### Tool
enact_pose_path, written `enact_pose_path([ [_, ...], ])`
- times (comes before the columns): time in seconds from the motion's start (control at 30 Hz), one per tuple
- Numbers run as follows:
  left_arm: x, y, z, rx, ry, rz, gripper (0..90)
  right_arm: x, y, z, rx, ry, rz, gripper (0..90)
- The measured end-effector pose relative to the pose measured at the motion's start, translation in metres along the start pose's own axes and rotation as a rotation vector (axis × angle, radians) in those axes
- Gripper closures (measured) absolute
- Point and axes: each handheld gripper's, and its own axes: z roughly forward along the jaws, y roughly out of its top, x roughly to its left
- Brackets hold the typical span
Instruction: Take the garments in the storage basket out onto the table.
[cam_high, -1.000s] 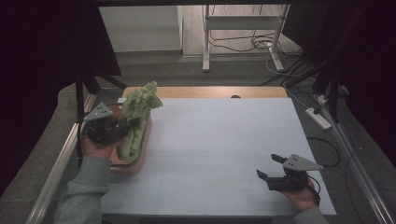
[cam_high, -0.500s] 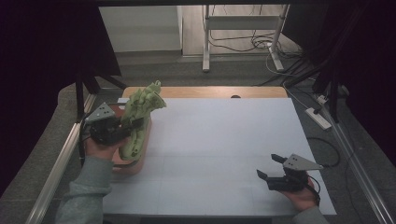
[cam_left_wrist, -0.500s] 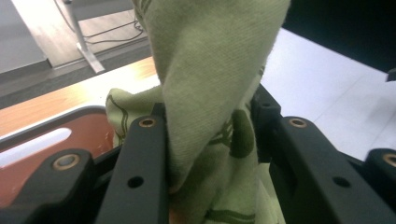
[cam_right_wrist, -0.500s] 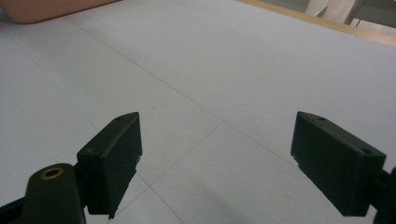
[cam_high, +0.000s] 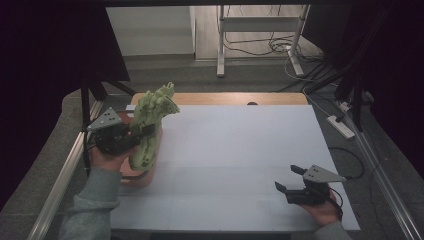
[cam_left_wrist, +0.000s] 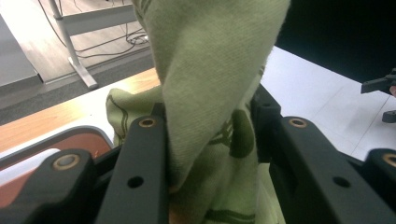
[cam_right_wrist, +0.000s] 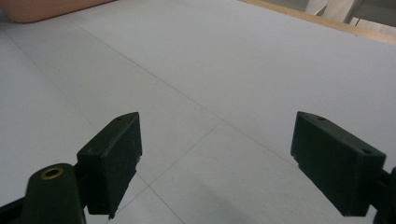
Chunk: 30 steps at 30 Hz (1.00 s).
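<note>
Down in the lower right of the high view, the right gripper (cam_high: 292, 188) sits on the white table (cam_high: 235, 150), jaws wide apart, nothing between them. Further up at left, the left gripper (cam_high: 134, 135) is clamped on a green patterned cloth (cam_high: 150, 120), lifted over an orange tray (cam_high: 137, 177).

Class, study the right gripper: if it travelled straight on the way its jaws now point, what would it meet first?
Probably nothing soon: the right gripper, jaws open, points across bare white table. Farther on lies the terracotta tray; depth is unclear.
</note>
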Motion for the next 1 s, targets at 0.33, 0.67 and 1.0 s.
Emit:
enact_pose_path([
  [0.33, -0.004, -0.001, 0.011, 0.004, -0.031, -0.008, 66.7, 0.000, 0.000, 0.000, 0.004, 0.001, 0.000, 17.0],
  [0.67, -0.016, -0.001, 0.026, 0.021, -0.050, 0.010, 66.7, 0.000, 0.000, 0.001, 0.005, 0.001, 0.001, 17.0],
  [1.0, -0.025, 0.000, 0.035, 0.029, -0.080, 0.018, 66.7, 0.000, 0.000, 0.001, 0.004, 0.001, -0.001, 17.0],
])
